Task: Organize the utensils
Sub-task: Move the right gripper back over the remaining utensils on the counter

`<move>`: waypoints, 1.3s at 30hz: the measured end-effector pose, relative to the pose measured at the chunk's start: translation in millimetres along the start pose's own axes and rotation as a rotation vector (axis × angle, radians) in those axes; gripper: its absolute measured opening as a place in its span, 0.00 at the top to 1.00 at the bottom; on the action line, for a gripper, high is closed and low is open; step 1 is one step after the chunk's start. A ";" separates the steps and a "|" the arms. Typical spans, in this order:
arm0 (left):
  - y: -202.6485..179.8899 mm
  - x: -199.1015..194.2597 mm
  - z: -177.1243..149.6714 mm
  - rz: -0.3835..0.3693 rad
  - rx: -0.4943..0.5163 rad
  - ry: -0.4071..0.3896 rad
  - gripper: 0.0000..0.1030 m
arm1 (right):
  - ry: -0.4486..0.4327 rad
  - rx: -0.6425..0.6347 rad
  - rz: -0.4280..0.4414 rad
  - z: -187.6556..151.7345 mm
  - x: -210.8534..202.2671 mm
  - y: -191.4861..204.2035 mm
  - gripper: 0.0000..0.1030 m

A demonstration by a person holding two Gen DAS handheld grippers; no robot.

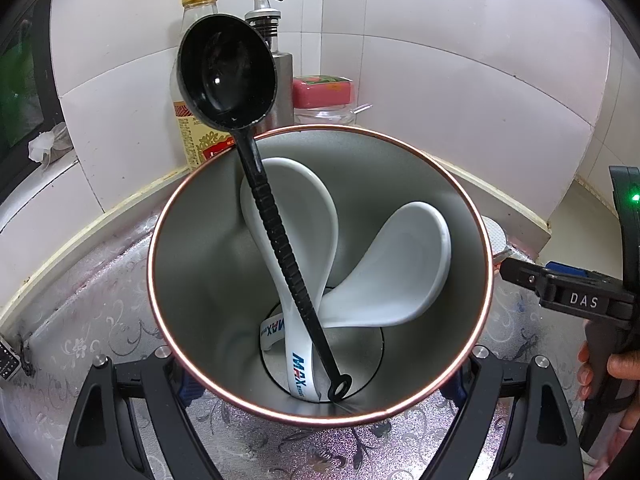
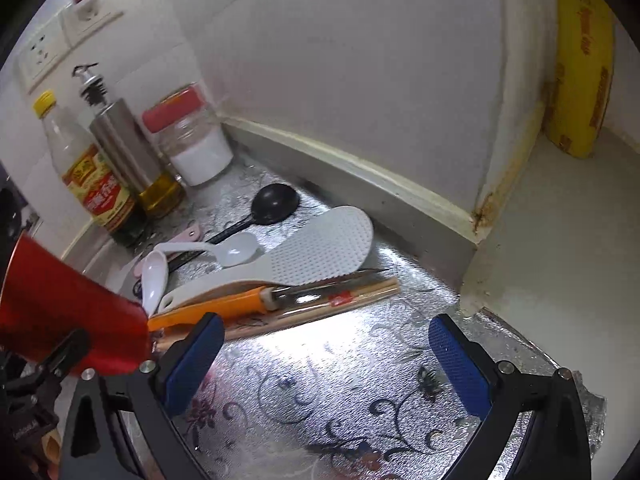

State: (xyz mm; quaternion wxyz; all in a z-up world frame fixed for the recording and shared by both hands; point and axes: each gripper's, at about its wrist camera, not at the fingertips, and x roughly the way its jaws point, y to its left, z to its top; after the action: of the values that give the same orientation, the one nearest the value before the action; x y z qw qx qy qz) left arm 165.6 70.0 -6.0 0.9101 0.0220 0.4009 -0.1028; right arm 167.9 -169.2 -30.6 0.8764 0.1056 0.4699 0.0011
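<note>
My left gripper (image 1: 320, 372) is shut on a utensil cup (image 1: 160, 232) with a grey inside and a copper rim, its fingers on either side. In the cup stand a black ladle (image 1: 228, 76) and two white ceramic spoons (image 1: 296, 208) (image 1: 404, 260). My right gripper (image 2: 328, 356) is open over the foil-covered counter (image 2: 320, 400), nothing between its blue pads. Just beyond it lie wooden chopsticks (image 2: 340, 300), an orange-handled knife (image 2: 224, 304), a white rice paddle (image 2: 320, 244), two white spoons (image 2: 236, 250) (image 2: 154, 276) and a black spoon (image 2: 276, 202). The cup's red outside (image 2: 68, 304) shows at the left.
Against the tiled back wall stand a yellow-capped sauce bottle (image 2: 88, 176), a steel oil bottle (image 2: 128, 148) and a red-lidded jar (image 2: 192, 140). A yellow roll (image 2: 580, 60) leans in the recess at the right. A person's hand (image 1: 616, 368) holds the right gripper.
</note>
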 end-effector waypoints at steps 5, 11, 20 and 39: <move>-6.5 -0.7 0.0 0.011 0.011 0.000 0.13 | -0.011 -0.048 0.017 -0.7 0.2 12.7 0.00; -11.8 -2.2 -0.2 0.016 0.030 0.001 0.13 | -0.030 -0.110 0.008 -2.5 -0.6 25.3 0.01; -8.9 -5.8 1.8 0.001 0.021 0.013 0.13 | -0.038 -0.078 -0.012 8.6 -1.7 19.9 0.20; -1.9 -3.2 2.5 -0.005 0.010 0.016 0.13 | 0.073 0.103 0.082 19.6 28.7 19.7 0.63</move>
State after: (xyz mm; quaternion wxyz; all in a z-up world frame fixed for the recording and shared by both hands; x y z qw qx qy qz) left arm 164.9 68.5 -1.9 0.9065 0.0263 0.4076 -0.1067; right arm 202.0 -150.7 -40.1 0.8512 0.1697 0.4963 0.0166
